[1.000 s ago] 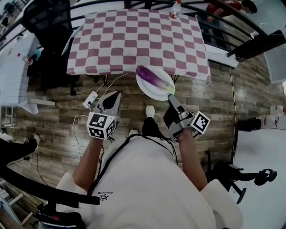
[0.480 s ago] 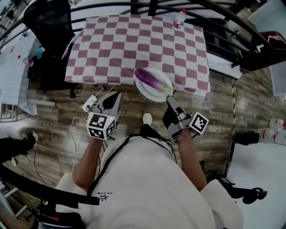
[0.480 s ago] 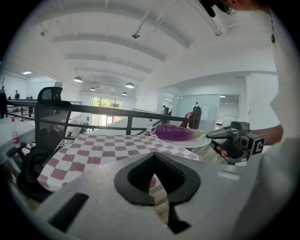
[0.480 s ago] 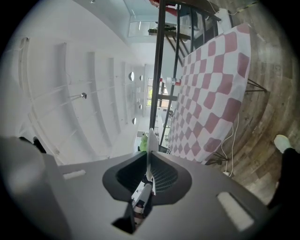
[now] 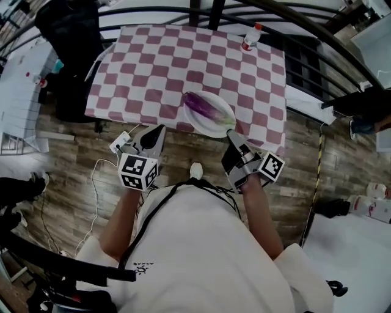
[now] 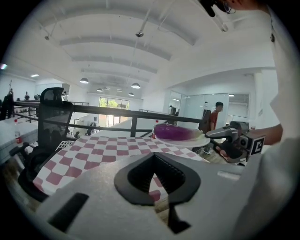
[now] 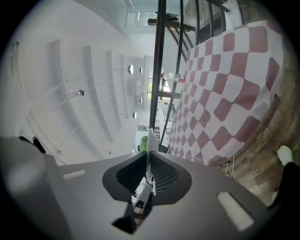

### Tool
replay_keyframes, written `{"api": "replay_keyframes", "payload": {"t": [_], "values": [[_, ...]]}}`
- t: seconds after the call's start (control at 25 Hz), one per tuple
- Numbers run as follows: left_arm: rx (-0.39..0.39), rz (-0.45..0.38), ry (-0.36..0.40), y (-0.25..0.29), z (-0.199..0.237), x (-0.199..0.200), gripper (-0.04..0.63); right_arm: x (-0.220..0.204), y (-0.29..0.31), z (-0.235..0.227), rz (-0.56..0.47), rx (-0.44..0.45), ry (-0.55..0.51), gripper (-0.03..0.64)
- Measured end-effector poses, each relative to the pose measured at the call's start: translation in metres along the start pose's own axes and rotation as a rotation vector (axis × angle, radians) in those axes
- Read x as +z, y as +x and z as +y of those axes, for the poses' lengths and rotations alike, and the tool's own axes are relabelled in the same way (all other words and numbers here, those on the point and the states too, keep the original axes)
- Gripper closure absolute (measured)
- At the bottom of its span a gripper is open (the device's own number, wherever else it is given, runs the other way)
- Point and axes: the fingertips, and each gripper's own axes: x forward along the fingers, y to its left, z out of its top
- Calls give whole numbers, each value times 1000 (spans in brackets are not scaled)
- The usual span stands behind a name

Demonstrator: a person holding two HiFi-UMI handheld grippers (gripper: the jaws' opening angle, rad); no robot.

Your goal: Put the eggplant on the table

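In the head view a purple eggplant (image 5: pixel 201 105) with a green stem lies on a white plate (image 5: pixel 221 125). The plate hangs over the near edge of the table (image 5: pixel 153 67), which has a red-and-white checked cloth. My right gripper (image 5: pixel 232 133) is shut on the plate's near rim. In the right gripper view that rim (image 7: pixel 151 140) shows edge-on between the pads. My left gripper (image 5: pixel 160 128) is shut and empty, left of the plate and just short of the table edge. The left gripper view shows the eggplant (image 6: pixel 176 131) on the raised plate (image 6: pixel 199 140).
A small bottle (image 5: pixel 251 38) stands at the table's far right corner. Behind the table runs a black railing (image 5: pixel 201 9), and a black chair (image 5: pixel 67 30) stands at its left. A white power strip (image 5: pixel 122 143) with a cable lies on the wood floor.
Both grippers and the plate with the eggplant have moved forward to the table. The plate, earlier over the floor, now overlaps the table's near edge.
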Motion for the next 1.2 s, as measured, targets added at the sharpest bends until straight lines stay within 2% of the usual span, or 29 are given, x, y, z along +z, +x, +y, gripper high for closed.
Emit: {"api": "replay_keyframes", "payload": {"t": [0.4,0.84,1.12,1.2], "values": [[68,8,-16,37,-5,6,591,44,17,-21,83,-16,10,584],[129,35,-46,31,22,-7,591,52,43,-44,130,-44,17,584],[98,45,-47,47,48,-2,591,54,74,-45,117,21,36,583],[80,45,-38,56,57,5,591,56,83,-49,111,16,30,584]]}}
